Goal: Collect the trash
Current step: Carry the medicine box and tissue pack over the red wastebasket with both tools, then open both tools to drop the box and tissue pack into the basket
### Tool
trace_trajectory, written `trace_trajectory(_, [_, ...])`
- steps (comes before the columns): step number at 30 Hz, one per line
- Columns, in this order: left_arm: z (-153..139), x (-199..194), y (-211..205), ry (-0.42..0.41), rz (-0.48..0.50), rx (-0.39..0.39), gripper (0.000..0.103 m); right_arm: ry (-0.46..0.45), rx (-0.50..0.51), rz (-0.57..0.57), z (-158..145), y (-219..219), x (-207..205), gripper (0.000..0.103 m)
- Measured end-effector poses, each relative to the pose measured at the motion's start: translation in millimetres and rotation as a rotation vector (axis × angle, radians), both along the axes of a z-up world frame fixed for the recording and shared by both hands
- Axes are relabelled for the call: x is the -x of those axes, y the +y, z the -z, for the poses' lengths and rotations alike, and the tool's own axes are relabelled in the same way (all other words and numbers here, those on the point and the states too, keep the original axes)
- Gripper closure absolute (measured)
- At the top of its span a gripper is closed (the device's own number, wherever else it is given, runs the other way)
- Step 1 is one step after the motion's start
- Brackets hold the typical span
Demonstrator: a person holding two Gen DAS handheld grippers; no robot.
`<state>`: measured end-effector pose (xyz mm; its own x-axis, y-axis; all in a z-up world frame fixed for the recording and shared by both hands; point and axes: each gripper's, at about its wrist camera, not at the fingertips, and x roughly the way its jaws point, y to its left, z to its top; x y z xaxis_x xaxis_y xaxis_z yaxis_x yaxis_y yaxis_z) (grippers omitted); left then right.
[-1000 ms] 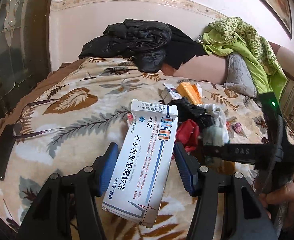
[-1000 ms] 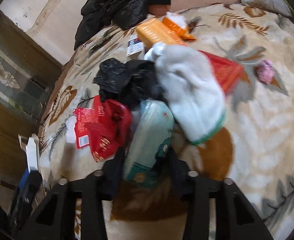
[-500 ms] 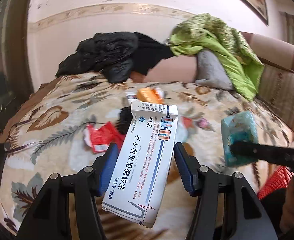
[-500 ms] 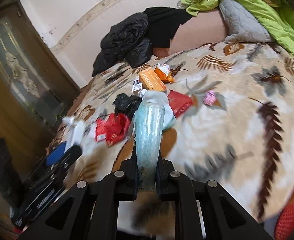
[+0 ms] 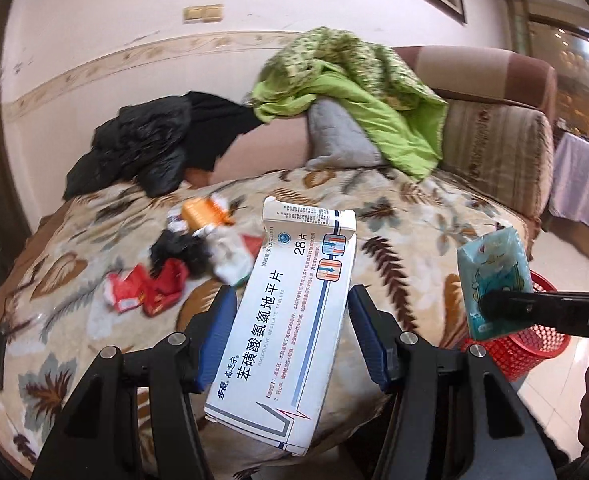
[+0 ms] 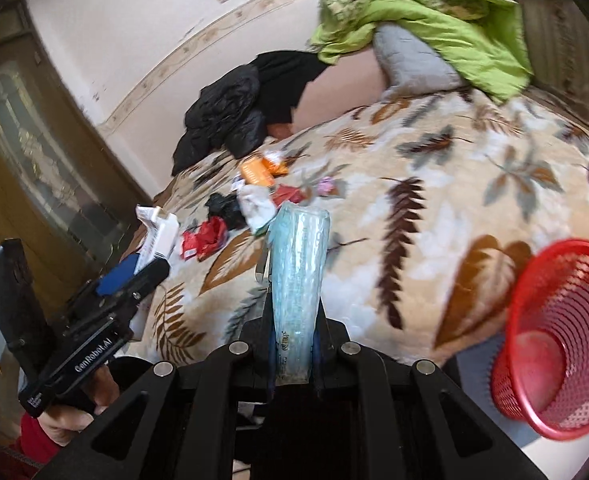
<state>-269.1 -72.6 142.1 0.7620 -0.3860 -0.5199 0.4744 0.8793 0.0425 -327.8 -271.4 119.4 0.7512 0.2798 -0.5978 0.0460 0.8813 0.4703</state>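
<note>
Left gripper (image 5: 292,326) is clamped on a flat white cardboard pill box (image 5: 290,320), blue pads on both sides. Right gripper (image 6: 293,346) is squeezed tight on a soft, crinkly teal tissue pack (image 6: 298,280), above the fuzzy leaf-print blanket (image 6: 434,184). Red plastic mesh basket (image 6: 554,364) sits just beside the bed.
</note>
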Motion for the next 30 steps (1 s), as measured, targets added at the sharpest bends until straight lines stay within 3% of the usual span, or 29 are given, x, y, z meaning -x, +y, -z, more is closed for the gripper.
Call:
trace_trajectory(10, [5.6, -10.3, -70.3, 0.043, 0.139, -0.062, 0.046, 0.036, 0.017, 0.161, 2.5, -62.3, 19.2, 0.089])
trace_trajectory(15, [8.5, -6.1, -109.2, 0.083, 0.266, -0.061, 0.046, 0.061, 0.017, 0.258, 6.8, -98.9, 34.0, 0.089])
trace_trajectory(18, [11.3, -1.0, -137.3, 0.122, 0.358, -0.060, 0.046, 0.080, 0.021, 0.327, 10.1, -124.2, 45.7, 0.089])
trace_trajectory(23, [22.5, 6.7, -196.2, 0.256, 0.529, -0.041, 0.045, 0.119, 0.022, 0.435, 20.7, -166.6, 67.4, 0.087])
trace_trajectory(30, [43.1, 17.9, -260.3, 0.323, 0.628, -0.071, 0.042, 0.176, 0.033, 0.509, 32.8, -197.7, 82.1, 0.083])
